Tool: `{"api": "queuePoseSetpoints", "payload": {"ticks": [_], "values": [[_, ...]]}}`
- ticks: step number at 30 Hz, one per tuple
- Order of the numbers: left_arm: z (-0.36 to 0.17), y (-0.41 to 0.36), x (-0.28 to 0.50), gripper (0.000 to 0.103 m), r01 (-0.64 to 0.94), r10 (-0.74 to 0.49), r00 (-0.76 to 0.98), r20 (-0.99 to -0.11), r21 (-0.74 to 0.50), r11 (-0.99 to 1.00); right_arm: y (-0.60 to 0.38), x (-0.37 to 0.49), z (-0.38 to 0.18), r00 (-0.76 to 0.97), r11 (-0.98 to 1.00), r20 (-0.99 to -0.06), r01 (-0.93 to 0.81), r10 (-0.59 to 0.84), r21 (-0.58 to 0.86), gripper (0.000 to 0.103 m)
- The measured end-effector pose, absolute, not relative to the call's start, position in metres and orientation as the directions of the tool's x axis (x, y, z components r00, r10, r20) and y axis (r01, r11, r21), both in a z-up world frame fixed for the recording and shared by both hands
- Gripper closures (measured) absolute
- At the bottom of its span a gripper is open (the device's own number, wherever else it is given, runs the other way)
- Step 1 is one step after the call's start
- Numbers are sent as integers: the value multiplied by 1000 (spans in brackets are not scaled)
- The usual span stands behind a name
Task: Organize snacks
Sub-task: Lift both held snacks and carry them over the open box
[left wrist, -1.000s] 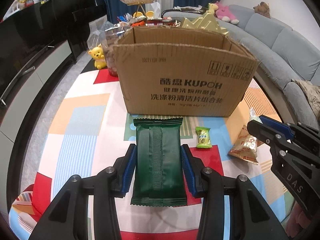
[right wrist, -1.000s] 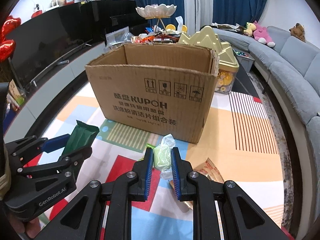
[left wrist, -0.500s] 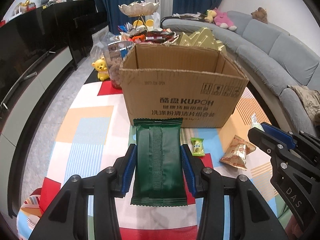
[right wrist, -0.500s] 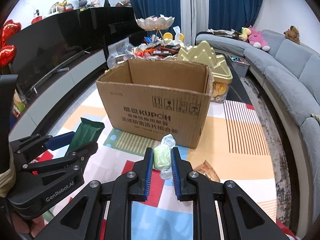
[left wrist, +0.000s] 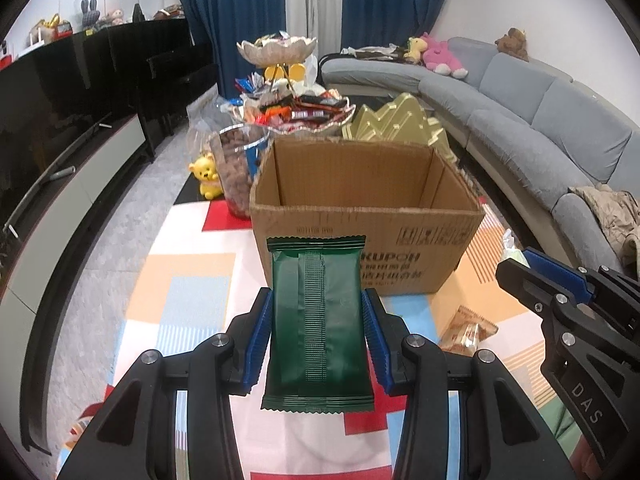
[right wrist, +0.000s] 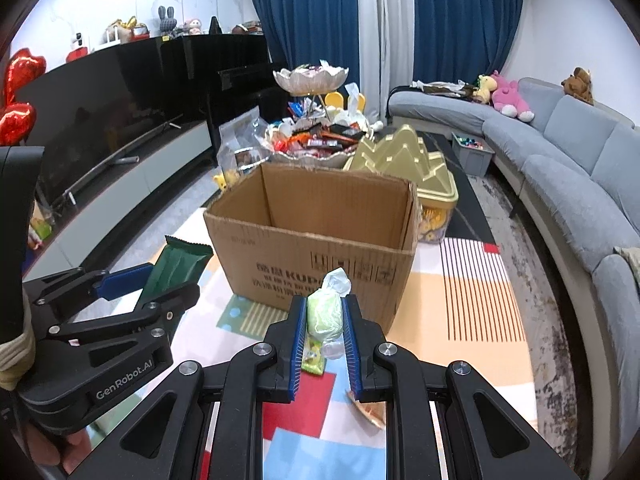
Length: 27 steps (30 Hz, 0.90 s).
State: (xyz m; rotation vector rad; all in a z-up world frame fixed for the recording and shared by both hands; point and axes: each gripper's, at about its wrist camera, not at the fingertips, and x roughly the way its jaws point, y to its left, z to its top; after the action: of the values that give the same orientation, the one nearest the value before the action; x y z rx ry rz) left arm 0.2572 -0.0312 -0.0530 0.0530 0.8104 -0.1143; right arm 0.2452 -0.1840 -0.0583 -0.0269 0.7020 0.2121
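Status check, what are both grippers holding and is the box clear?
Left gripper shut on green packet. Right gripper shut on pale-green candy. Cardboard box ahead, open, unobstructed.

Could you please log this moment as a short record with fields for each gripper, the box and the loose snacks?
left gripper: shut on green packet, held in front of the box
right gripper: shut on pale green candy
box: cardboard, open top, no snacks visible inside
loose snacks: orange packet and small green packet on the mat
mat: patterned, under the box
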Motion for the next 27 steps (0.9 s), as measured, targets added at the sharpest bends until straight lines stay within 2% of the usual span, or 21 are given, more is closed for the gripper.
{"api": "queuePoseSetpoints", "payload": {"ticks": [27], "values": [[-4, -38, 325, 59, 138, -84, 747, -660, 30, 990, -188, 301, -11, 805, 988, -577, -150, 136, 25, 83]]}}
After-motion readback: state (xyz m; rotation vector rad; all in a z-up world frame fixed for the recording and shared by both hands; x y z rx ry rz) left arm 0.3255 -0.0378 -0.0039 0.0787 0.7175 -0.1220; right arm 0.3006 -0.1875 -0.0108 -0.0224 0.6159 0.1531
